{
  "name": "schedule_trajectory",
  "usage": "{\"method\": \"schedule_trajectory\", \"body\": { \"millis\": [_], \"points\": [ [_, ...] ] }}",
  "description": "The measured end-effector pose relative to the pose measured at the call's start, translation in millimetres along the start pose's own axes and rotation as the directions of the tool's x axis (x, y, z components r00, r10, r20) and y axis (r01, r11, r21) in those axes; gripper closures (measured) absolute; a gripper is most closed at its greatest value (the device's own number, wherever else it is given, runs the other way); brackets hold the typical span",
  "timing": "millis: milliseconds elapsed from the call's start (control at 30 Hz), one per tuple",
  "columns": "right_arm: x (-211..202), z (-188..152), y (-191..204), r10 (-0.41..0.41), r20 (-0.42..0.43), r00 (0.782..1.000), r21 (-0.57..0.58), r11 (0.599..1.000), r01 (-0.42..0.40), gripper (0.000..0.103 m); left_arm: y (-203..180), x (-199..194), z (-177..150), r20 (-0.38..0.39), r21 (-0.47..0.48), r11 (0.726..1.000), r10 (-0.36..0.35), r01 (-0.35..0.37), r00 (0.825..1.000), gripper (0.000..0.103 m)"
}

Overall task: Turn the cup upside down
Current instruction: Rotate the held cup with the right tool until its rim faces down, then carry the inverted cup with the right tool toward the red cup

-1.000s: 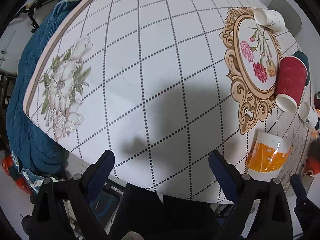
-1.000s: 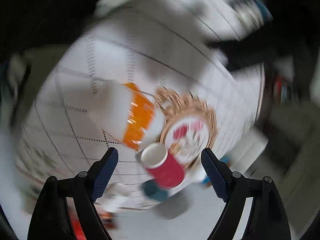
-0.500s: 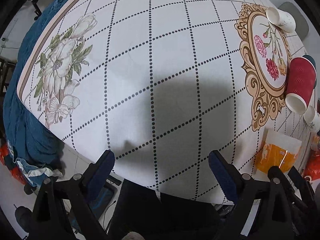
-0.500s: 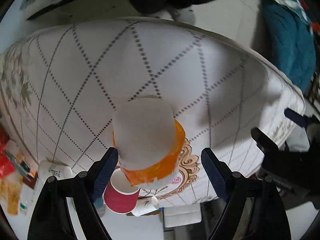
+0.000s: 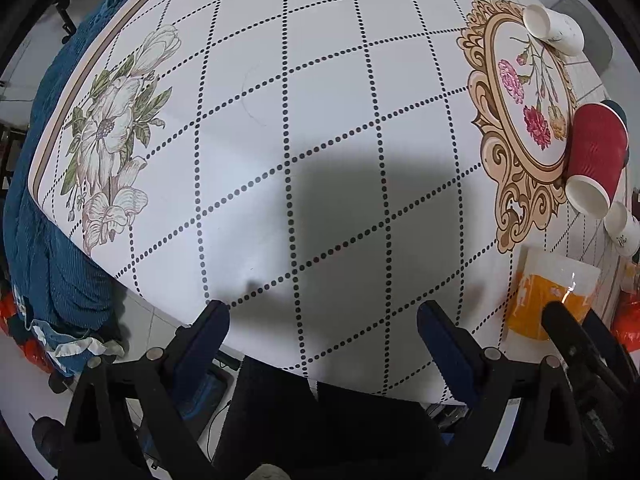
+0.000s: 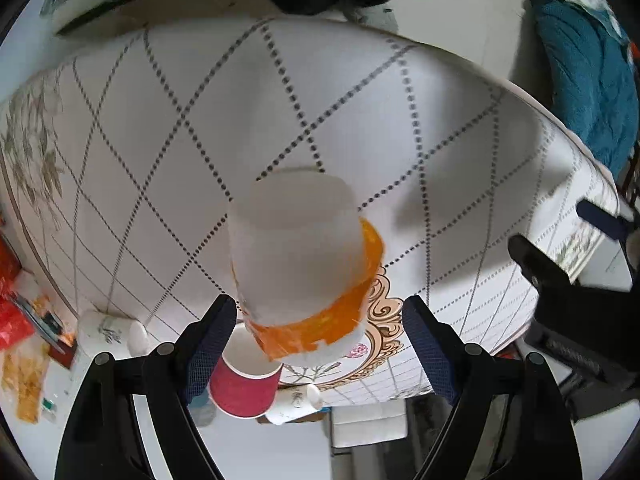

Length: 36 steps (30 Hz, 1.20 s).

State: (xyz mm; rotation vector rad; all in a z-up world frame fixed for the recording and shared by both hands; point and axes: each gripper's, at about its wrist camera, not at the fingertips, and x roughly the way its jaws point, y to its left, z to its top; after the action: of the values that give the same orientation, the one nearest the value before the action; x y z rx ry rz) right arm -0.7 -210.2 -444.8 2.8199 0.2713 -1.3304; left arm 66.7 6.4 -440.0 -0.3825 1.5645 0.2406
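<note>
A translucent white cup with an orange band (image 6: 304,264) stands on the table, its closed base up. It also shows at the lower right of the left wrist view (image 5: 552,296). My right gripper (image 6: 318,344) is open, its jaws on either side of the cup's lower part, apart from it. The right gripper's black fingers (image 5: 576,344) show beside the cup in the left wrist view. My left gripper (image 5: 324,344) is open and empty over the table's near edge.
A patterned tablecloth (image 5: 280,120) covers the table. A red ribbed cup (image 5: 596,156) lies on its side, with white paper cups near it (image 5: 554,30) (image 5: 624,228). A blue cloth (image 5: 44,220) hangs off the left edge. The left gripper's arm (image 6: 568,292) shows at right.
The right gripper swung round from a blurred view and has come in closer around the orange-banded cup. The left gripper stayed almost still.
</note>
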Motion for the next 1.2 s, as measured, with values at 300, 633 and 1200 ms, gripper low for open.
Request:
{"method": "schedule_trajectory", "body": {
  "millis": [300, 633, 1200],
  "points": [
    [16, 8, 11, 0.001, 0.027, 1.000, -0.060, 0.998, 0.001, 0.025, -3, -3, 5, -0.003, 0.006, 1.000, 0.006, -0.006, 1.000, 0.007],
    [20, 14, 1, 0.005, 0.041, 0.999, 0.012, 1.000, -0.006, 0.028, -1, 1, 0, -0.002, 0.010, 1.000, 0.016, -0.016, 1.000, 0.007],
    [13, 5, -52, 0.178, 0.074, 0.981, 0.381, 0.904, -0.192, 0.029, 8, -18, 16, 0.016, 0.020, 0.999, 0.048, -0.048, 0.999, 0.007]
  ]
}}
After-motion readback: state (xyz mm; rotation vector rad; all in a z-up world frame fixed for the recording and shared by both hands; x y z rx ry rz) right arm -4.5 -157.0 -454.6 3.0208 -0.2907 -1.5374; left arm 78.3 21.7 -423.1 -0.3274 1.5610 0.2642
